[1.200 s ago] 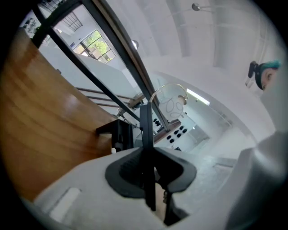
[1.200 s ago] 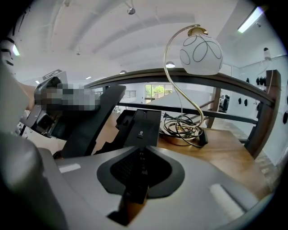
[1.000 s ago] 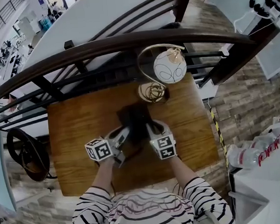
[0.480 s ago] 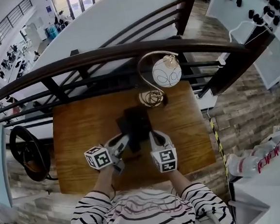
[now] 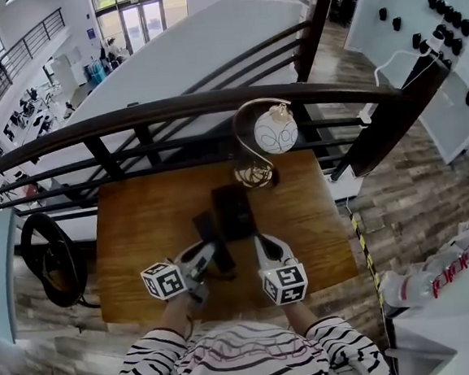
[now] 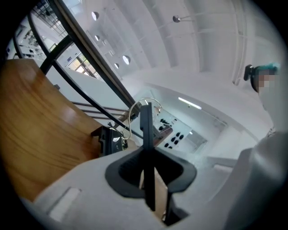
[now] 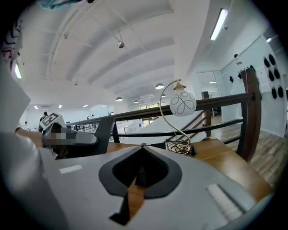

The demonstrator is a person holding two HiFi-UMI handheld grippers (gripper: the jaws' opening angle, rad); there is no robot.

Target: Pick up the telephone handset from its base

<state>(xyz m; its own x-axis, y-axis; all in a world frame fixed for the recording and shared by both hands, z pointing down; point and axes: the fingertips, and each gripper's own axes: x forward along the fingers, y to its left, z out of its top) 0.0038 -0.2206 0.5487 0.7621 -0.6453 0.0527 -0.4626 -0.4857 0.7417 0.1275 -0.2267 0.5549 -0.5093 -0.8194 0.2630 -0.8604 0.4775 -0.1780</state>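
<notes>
Striped shirt (image 5: 249, 357), grey left tool (image 5: 210, 256)

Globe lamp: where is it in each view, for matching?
Head view: lamp top centre, at the table's far edge.
Left gripper view: only its curved wire stem, centre.
Right gripper view: right of centre.
Shared landmark: the dark railing behind it.

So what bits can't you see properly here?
- Handset: left gripper view shows only its thin edge; its lower end hides inside the left gripper.
- Telephone base: head view, buttons too small and dark.
- Lamp: left gripper view, partly behind the handset.
</notes>
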